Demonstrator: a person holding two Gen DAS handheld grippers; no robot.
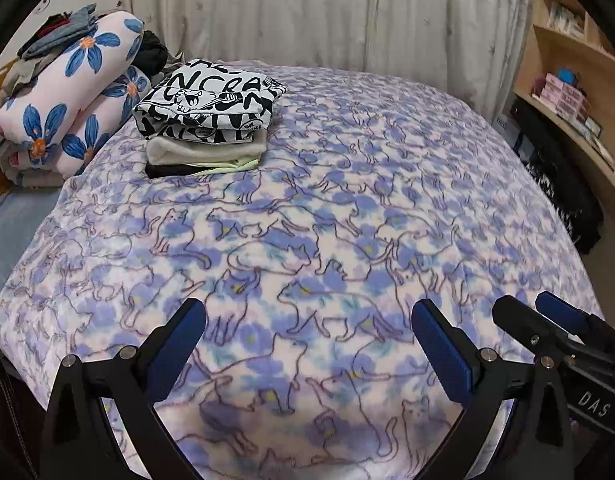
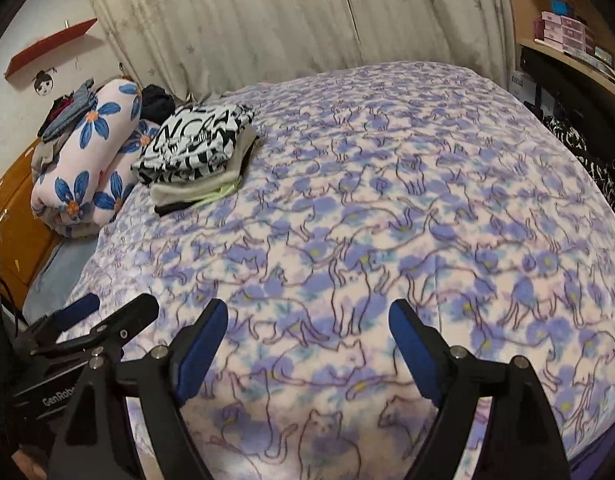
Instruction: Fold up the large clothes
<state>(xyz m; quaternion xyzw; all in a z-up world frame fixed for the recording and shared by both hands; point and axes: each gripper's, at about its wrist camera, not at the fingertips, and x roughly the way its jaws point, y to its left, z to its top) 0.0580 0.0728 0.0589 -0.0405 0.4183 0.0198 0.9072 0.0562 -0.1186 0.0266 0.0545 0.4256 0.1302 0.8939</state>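
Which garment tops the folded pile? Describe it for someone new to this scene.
On the bed, look to the far left corner beside the rolled flowered blanket. The folded pile sits there; its top piece is the shirt, the only one with bold black-and-white lettering.

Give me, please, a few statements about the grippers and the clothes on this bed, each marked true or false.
1. Both the left gripper and the right gripper are open and hold nothing. True.
2. The stack of folded clothes has a plain black garment on top. False: the black-and-white lettered garment is on top, and a black piece lies at the bottom.
3. A rolled blanket with blue flowers lies beside the stack. True.
4. An unfolded garment lies spread on the cat-print blanket between the grippers. False: only the blanket shows there.
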